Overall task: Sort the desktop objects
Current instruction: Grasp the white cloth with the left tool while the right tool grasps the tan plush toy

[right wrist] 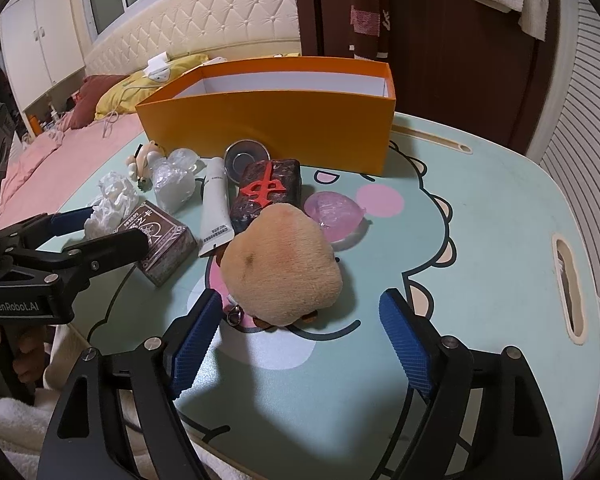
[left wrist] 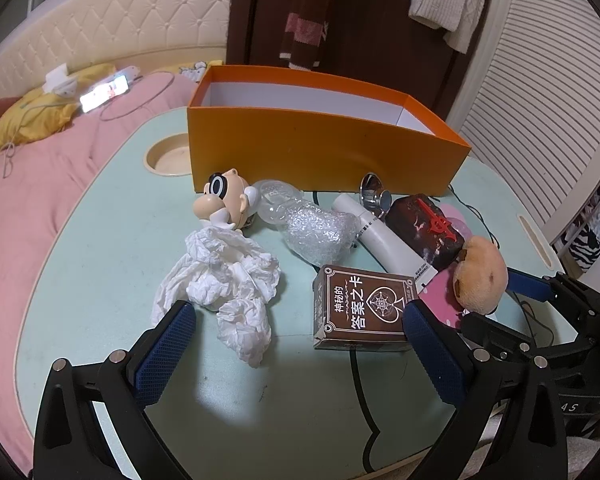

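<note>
Right gripper (right wrist: pixel 300 332): jaws apart, nothing between pads. Tan plush toy (right wrist: pixel 282 266) lies just ahead of fingertips, centred on gap, near edge level with pad tips, no contact seen. Plush roundish, no clear long axis; jaws look wide enough to straddle it.

Left gripper (left wrist: pixel 296 344): jaws apart, empty. Brown card box (left wrist: pixel 362 307) just ahead, touching or nearly touching its right pad; crumpled tissue (left wrist: pixel 224 276) by left pad.

Right hand nearer plush. Orange box (right wrist: pixel 268 120) beyond clutter, straight ahead, likely drop place.

Brown card box (left wrist: pixel 362 306): "神秘的 答案之卡". Left gripper (right wrist: pixel 100 232), beside that box: "GenRobot.AI" on its body.
</note>
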